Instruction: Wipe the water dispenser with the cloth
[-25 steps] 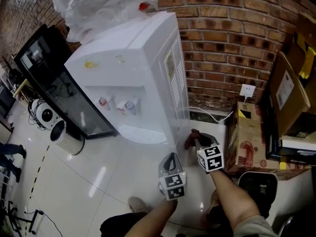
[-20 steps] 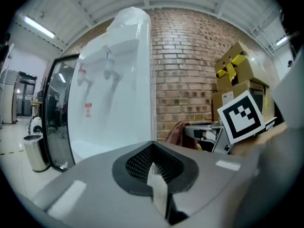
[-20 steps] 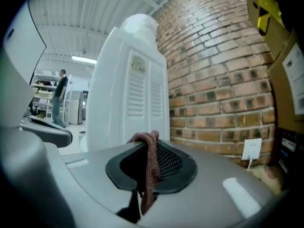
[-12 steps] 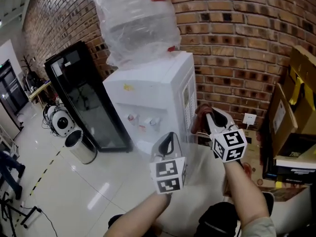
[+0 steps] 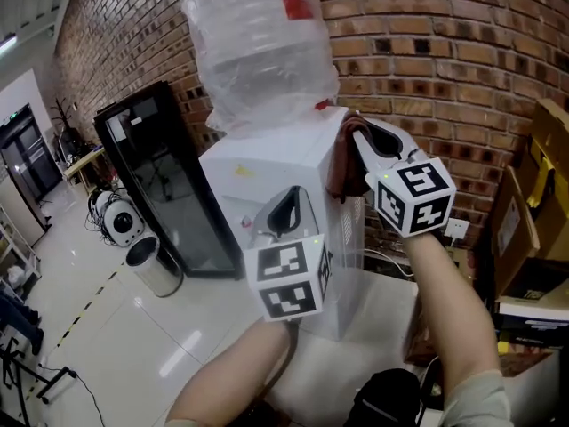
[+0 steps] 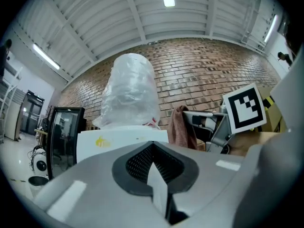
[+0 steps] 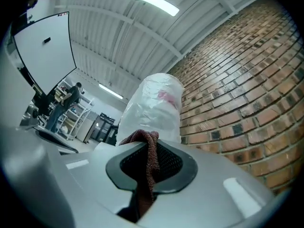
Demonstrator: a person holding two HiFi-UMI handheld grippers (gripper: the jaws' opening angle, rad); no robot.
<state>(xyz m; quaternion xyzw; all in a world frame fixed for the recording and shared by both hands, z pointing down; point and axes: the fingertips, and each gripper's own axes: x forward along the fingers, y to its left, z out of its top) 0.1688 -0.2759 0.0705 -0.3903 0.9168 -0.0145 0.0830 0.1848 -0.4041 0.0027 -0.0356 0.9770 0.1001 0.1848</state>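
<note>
Right gripper view, cloth (image 7: 151, 160) pinched, head view, trash bin (image 5: 156, 269)

Readable text: none from where I stand.
Red label (image 5: 298, 7) on the bottle (image 5: 258, 52): a patch of colour, with lettering too blurred to read.
Top of the water dispenser (image 5: 267, 163): a small yellow mark (could be a sticker), which can't be read.
Side of the cardboard box (image 5: 520, 212): any print is too small to tell.
</note>
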